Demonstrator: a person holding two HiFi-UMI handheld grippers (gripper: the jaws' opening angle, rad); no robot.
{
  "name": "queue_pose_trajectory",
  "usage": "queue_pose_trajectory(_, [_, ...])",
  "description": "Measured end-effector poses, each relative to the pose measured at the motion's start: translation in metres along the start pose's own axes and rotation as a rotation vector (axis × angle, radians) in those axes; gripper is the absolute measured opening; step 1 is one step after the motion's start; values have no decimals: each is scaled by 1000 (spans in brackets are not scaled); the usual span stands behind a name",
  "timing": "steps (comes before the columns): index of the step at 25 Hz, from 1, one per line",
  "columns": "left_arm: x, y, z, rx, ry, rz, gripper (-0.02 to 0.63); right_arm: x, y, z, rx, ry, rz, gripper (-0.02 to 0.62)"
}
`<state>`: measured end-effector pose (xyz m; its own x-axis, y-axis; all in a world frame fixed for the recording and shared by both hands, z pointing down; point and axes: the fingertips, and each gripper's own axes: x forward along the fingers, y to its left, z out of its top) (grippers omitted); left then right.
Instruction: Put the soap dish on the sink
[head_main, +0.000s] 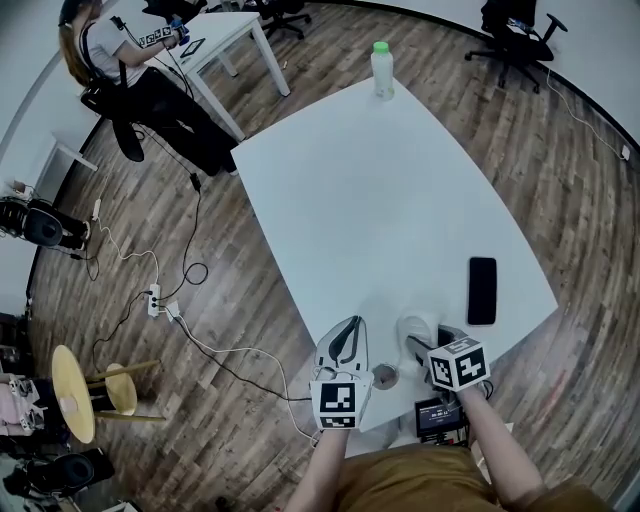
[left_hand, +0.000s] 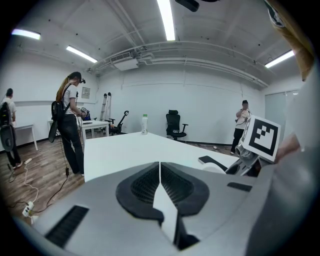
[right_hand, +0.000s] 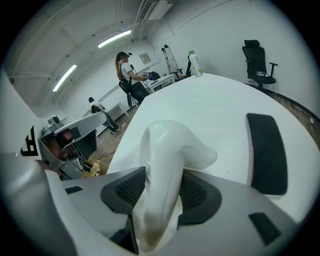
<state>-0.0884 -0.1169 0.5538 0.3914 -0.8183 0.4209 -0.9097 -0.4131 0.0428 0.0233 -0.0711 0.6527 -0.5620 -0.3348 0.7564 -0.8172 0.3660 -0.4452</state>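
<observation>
The right gripper (right_hand: 161, 190) clamps the glossy white curved soap dish (right_hand: 172, 142), its long axis running forward out of the jaws, while the left gripper (head_main: 345, 345), just beside it, is closed and empty.

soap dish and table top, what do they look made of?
Soap dish: white, glossy, smooth rounded shape with soft highlights; looks like glazed ceramic or hard plastic, cannot tell which. Table: flat matte white top, no grain or glare; probably laminate or painted board.
</observation>
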Motion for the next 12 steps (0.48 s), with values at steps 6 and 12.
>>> queue_pose_trajectory(6, [1, -5, -1, 5, 3, -5, 17, -6, 6, -7, -62, 33, 9, 180])
queue_pose_trajectory(12, [1, -6, 0, 2, 0, -14, 17, -12, 3, -10, -52, 41, 9, 181])
